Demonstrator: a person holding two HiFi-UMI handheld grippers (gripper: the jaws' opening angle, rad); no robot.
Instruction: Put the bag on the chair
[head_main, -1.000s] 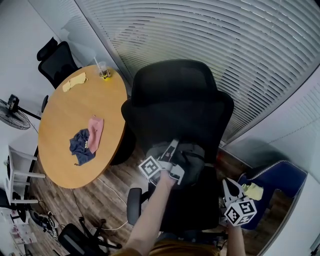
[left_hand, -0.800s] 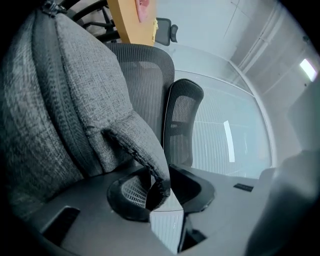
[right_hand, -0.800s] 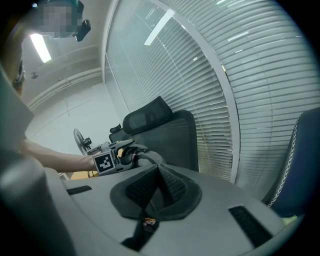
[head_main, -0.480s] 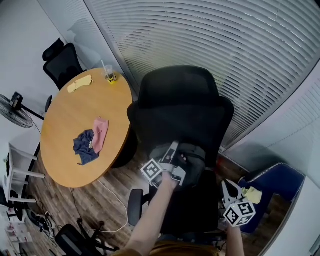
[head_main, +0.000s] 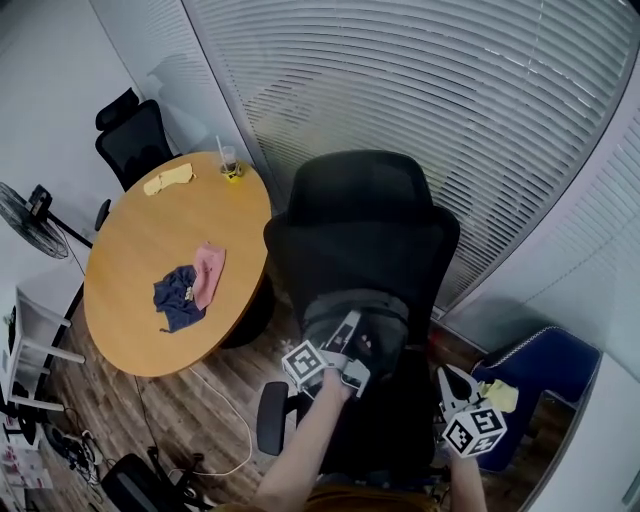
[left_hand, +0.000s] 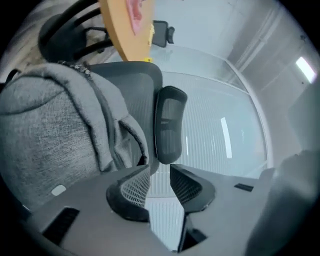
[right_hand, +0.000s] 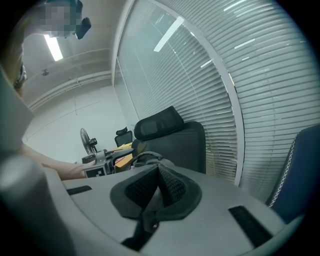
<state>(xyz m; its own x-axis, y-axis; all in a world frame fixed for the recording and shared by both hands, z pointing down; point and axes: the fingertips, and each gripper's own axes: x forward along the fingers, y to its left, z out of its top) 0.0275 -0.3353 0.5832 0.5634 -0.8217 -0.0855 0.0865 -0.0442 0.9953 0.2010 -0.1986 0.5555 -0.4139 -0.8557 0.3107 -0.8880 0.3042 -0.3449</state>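
**Placement.** The grey bag (head_main: 356, 312) sits on the seat of the black office chair (head_main: 365, 225). It leans on the backrest, which props it upright. On that evidence the placement appears made.

**Left gripper** (left_hand: 160, 171). It stands just beside the bag and apart from it. Its 2 jaws are parted with nothing between them (they have just been closing partway from a wider gap). This reads as a release.

**Right gripper** (right_hand: 159, 170). It hangs off the chair's right side with its jaws pressed together and empty, taking no part.

**Legible writing.** None.
- The marker cubes (head_main: 303, 362) carry black-and-white square patterns only.
- A small pale tag (left_hand: 58, 190) on the bag's fabric shows no readable print.
- The round table (head_main: 150, 230) bears cloths (head_main: 185, 293) and 1 cup (head_main: 229, 163), with no label discernible.
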